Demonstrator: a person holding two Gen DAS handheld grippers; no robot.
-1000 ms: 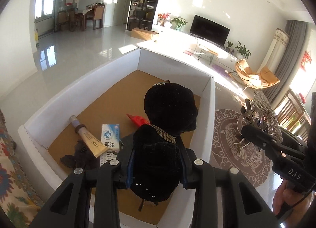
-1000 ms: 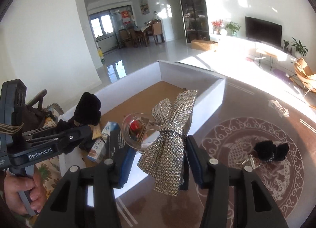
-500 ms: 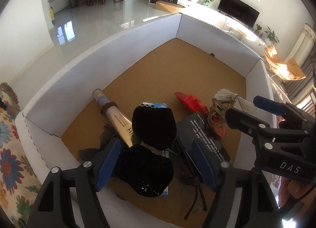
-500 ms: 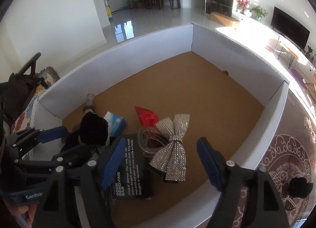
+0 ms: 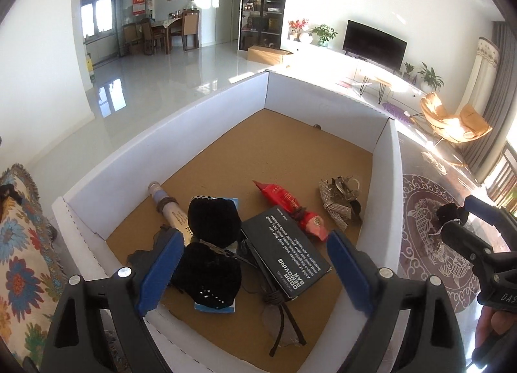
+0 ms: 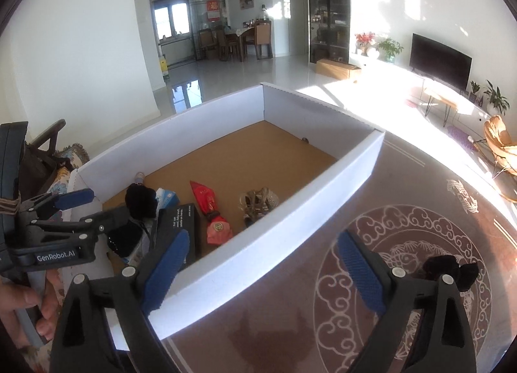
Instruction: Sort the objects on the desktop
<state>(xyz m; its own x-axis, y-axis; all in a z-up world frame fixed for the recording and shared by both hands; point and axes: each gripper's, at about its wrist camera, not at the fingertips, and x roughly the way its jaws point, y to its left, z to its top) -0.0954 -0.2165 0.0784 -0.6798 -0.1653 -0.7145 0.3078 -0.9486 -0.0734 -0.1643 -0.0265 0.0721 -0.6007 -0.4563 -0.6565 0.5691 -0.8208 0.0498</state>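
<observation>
The left tongs (image 5: 252, 271) are released and their jaws are opening; the black velvet bow (image 5: 211, 243) lies between the blue pads (image 5: 160, 273), close against the left-hand pad though no pad presses on it; it rests on a blue-and-white carton (image 5: 215, 303) on the brown floor of the white cardboard box (image 5: 181, 134). Just right of the bow lies a black printed box (image 5: 286, 260), and at its near end a pair of glasses (image 5: 281, 318) stretches toward the near wall; left of the bow a cream tube (image 5: 168, 208) lies slanted toward the left wall. Beyond the black box is a red packet (image 5: 290, 208), and right of that, near the right wall, the rhinestone bow clip (image 5: 339, 202) lies on the box floor.

The right tongs (image 6: 261, 271) are likewise released, jaws opening, with nothing between them but the near corner of the box wall and the patterned brown table (image 6: 371, 185); the rhinestone clip sits inside the box, well beyond those pads, behind the long white wall. Another small black bow (image 6: 452, 271) lies on the table, outside the box, partly hidden behind the right-hand finger (image 6: 365, 271). A hand (image 6: 22, 305) grips the left handle at the left edge of the right wrist view.
</observation>
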